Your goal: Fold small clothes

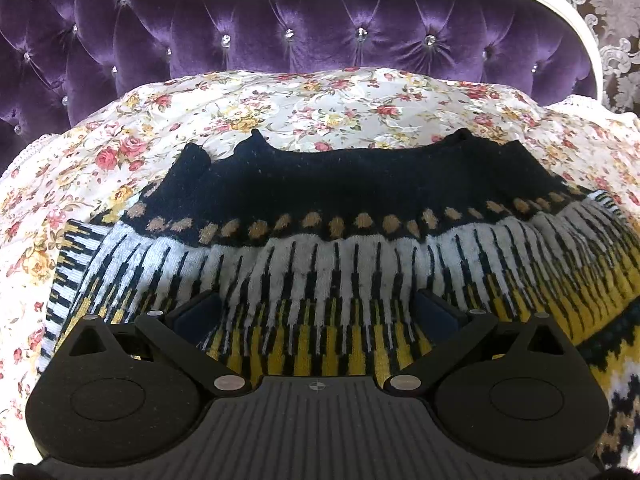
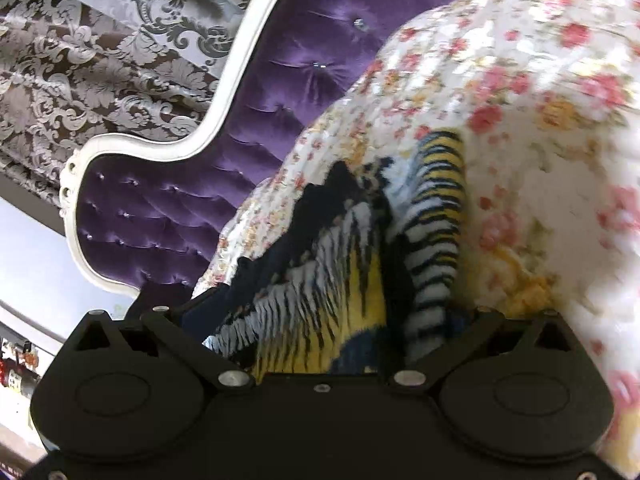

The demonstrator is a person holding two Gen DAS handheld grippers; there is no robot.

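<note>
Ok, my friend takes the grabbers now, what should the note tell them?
Left gripper: open, hovering over the knitted sweater, holding nothing.
Right gripper: fingers spread, sweater fabric bunched between them; whether it grips is unclear, the view is tilted and blurry.
The sweater lies on the flowery bedspread, dark hem toward the purple headboard.
Done: it is spread out, one sleeve looks tucked in.
Left: finish the folds and flatten it.

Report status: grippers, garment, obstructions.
Left gripper open, hovering over knit sweater on floral bedspread. Right gripper open, a sweater fold between its fingers. Nothing in the way.
</note>
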